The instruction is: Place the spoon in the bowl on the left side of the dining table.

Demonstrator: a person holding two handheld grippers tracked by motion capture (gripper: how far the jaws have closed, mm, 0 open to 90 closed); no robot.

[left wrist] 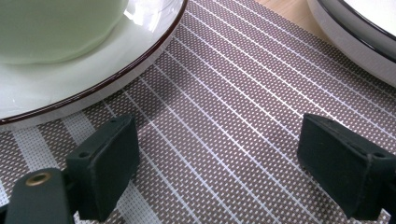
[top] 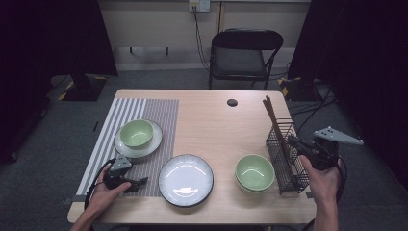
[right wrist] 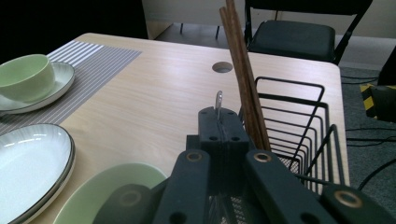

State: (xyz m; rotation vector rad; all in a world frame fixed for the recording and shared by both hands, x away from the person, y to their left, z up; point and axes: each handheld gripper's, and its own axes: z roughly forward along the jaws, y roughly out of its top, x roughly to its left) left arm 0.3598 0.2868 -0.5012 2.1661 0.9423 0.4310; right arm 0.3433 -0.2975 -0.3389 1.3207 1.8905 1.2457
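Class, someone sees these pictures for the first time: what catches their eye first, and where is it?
The right gripper, beside the black wire basket with its tall wooden chopsticks, is shut on a thin metal utensil. At the table's front sits a white plate, next to a green bowl.

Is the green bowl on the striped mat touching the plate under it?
Touching. The high view shows the green bowl sitting inside the small plate, and the left gripper view shows its base resting on that plate's white surface with no gap.
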